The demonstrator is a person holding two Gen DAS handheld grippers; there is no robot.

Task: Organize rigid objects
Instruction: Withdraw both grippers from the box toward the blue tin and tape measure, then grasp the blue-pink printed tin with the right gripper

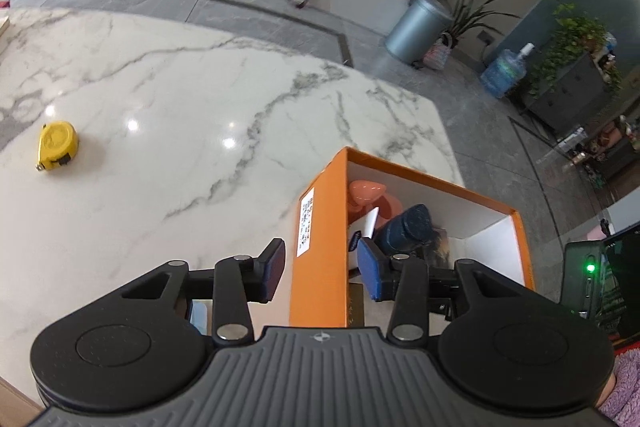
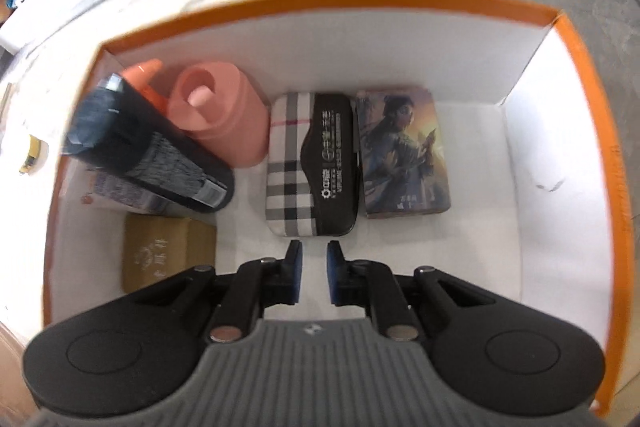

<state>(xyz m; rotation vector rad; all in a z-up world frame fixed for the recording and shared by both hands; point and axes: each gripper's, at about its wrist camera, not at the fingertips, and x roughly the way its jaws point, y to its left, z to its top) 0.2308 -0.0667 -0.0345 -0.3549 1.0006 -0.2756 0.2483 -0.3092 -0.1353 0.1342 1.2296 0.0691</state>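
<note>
Boxes and cases fill the orange box (image 2: 592, 131) on the marble surface (image 1: 180, 99): a plaid case (image 2: 290, 163) flat in the middle, a picture box (image 2: 404, 155) touching its right side, a pink roll (image 2: 224, 115) and a dark bottle (image 2: 148, 147) leaning at the left. The right hand-held gripper (image 2: 314, 277) hangs inside, empty, fingers slightly parted. The left hand-held gripper (image 1: 320, 269) straddles the box's wall, spread wide, empty. A yellow tape measure (image 1: 57, 145) lies well apart on the surface.
</note>
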